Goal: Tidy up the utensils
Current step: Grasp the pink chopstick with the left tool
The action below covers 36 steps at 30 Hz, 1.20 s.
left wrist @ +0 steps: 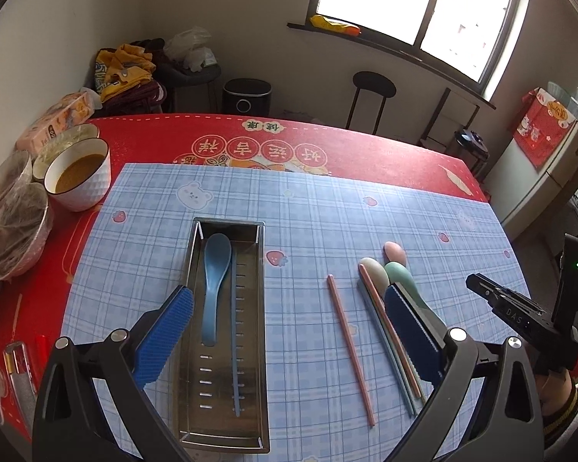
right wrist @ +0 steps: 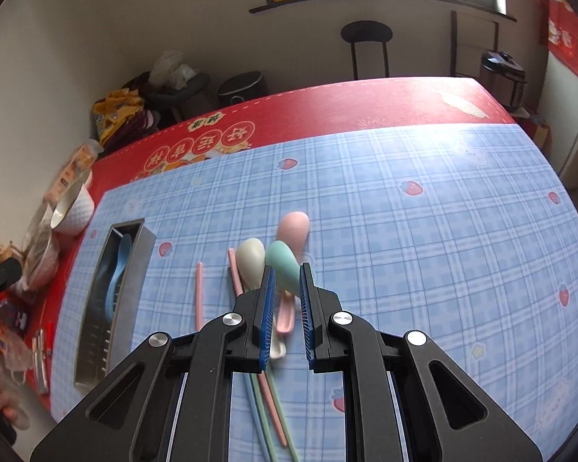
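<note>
Between the right gripper's (right wrist: 287,300) narrowly parted fingers sits the green spoon (right wrist: 283,265) — left gripper (left wrist: 289,331) spread wide.

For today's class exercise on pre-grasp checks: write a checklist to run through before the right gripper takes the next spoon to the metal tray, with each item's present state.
1. Right gripper lined up over green spoon: ok.
2. Jaws closed on the spoon: not ok, a gap shows.
3. Metal tray has room beside blue spoon: ok.
4. Left gripper open and holding nothing: ok.
5. Green spoon free of cream spoon: cannot tell, they overlap.
</note>
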Each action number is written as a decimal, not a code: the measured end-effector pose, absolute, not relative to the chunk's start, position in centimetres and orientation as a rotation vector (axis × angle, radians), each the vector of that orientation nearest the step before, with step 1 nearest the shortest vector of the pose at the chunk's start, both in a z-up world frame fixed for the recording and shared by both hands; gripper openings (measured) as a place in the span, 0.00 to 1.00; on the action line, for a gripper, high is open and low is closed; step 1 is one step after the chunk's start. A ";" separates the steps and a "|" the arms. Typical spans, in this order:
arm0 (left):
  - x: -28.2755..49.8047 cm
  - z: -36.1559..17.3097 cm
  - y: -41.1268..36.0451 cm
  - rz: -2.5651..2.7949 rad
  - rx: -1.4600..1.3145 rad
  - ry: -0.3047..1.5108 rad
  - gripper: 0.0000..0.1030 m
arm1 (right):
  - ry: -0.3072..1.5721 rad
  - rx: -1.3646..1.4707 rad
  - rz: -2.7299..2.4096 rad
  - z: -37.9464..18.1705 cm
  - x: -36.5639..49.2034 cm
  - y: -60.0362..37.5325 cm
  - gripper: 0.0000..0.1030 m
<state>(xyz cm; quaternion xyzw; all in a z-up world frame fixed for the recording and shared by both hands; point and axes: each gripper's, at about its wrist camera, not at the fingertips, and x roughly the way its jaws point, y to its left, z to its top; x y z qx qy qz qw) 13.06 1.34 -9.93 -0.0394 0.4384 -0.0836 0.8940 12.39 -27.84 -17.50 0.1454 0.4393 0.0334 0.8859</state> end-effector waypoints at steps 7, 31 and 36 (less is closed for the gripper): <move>12.8 -10.2 -0.1 -0.172 -0.032 0.881 0.94 | 0.920 0.307 0.049 -18.5 11.5 -28.7 0.14; 12.8 -20.2 -6.9 -0.231 -0.115 1.173 0.35 | 0.965 0.319 0.048 -22.2 9.2 -32.4 0.14; 13.7 -23.8 -9.0 -0.209 -0.115 1.238 0.30 | 0.977 0.341 0.038 -23.2 8.5 -33.4 0.14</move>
